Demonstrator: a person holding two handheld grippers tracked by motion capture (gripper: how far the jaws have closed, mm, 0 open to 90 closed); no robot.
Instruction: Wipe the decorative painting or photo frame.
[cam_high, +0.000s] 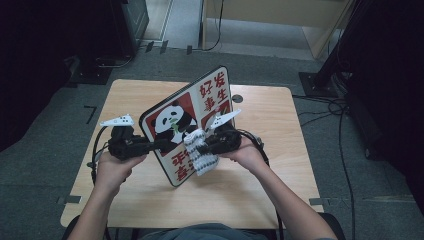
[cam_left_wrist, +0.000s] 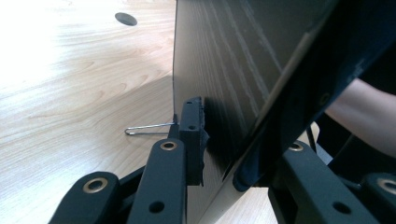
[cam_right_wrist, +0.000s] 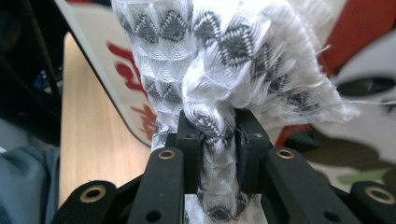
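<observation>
A picture board with a panda and red characters stands tilted on its lower edge on the wooden table. My left gripper is shut on the board's left edge. In the left gripper view its jaws clamp the thin edge, and the board's dark wood-grain back faces the camera. My right gripper is shut on a bunched white cloth with grey zigzags, held against the printed face. In the right gripper view the cloth bulges above the closed gripper, with the board behind it.
A small round hole marks the table's far side. A thin wire loop lies on the table by the board's back. Cables run over the floor at right; dark equipment stands at the back left.
</observation>
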